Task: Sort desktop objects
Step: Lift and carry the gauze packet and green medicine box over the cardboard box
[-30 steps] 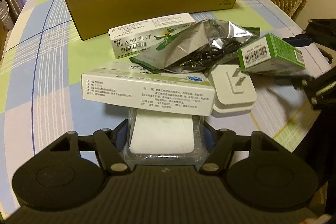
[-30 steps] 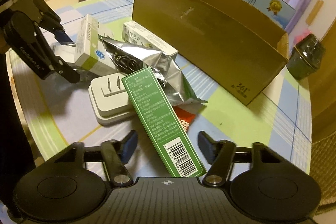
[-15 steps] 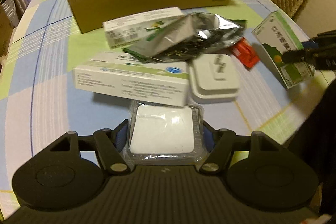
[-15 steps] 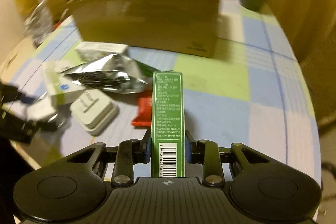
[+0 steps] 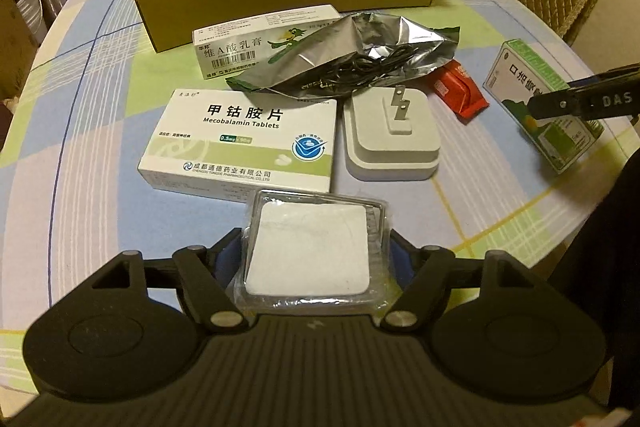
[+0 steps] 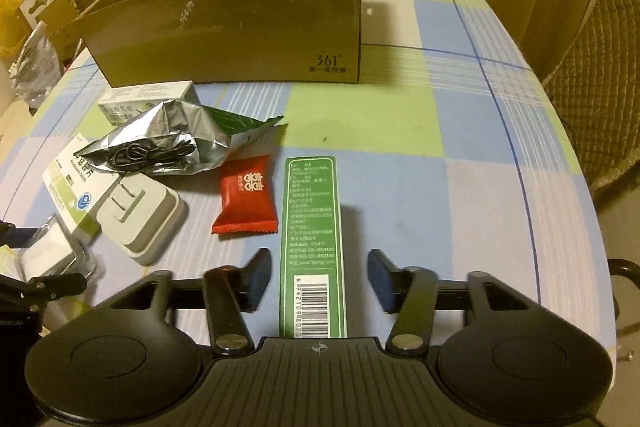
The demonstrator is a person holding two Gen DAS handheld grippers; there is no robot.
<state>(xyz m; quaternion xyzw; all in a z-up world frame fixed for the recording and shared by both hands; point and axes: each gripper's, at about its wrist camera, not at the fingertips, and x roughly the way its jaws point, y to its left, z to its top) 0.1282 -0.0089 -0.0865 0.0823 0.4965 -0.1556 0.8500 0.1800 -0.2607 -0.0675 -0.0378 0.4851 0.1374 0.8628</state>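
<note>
My left gripper is shut on a white square pad in clear wrap, held just above the table near its front edge. My right gripper is open, its fingers standing clear of both sides of a long green box that rests on its narrow side on the checked tablecloth. In the left wrist view that green box is at the far right. An open cardboard box stands behind the pile.
A Mecobalamin tablet box, an ointment box, a silver foil bag with a black cable, a white plug adapter and a red sachet lie together. A wicker chair is at the right.
My right gripper closed on the green box, carried it off the pile to the right, set it down and opened. My left gripper kept the wrapped pad and drew back slightly.
</note>
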